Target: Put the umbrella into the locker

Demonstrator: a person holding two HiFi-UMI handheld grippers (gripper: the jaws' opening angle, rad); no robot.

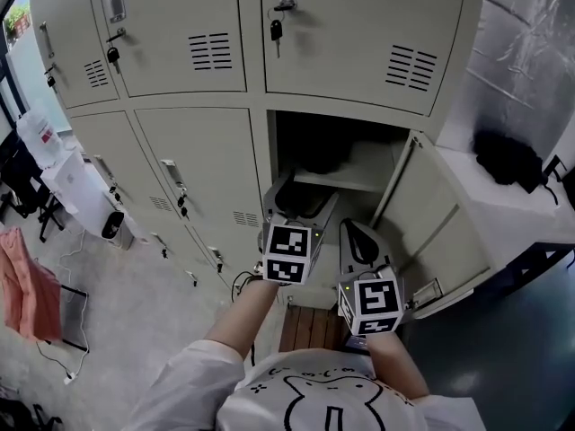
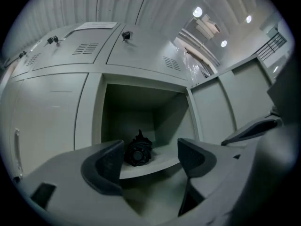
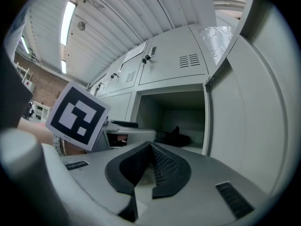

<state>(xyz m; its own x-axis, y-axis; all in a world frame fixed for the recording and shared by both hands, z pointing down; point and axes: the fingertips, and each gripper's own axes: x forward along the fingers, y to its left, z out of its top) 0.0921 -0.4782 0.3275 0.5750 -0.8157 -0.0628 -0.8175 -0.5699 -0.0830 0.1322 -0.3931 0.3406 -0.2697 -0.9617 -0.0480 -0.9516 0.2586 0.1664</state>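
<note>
The black folded umbrella [image 2: 138, 150] lies on the shelf [image 2: 155, 165] inside the open locker [image 1: 359, 146], its round end facing out. My left gripper [image 2: 148, 157] is open just outside the opening; the umbrella sits farther in, untouched by the pads. In the head view the left gripper [image 1: 301, 197] is level in front of the locker's mouth. My right gripper [image 3: 150, 160] is shut with nothing between its pads, lower and to the right [image 1: 361, 241] beside the open door [image 1: 431, 227]. The umbrella [image 3: 176, 138] also shows in the right gripper view.
Closed grey lockers with keys [image 1: 276, 30] surround the open one. The door [image 3: 254, 107] swings out to the right. A black bag [image 1: 508, 160] rests on a white ledge at right. White bags [image 1: 76, 187] and an orange cloth [image 1: 27, 285] lie at left.
</note>
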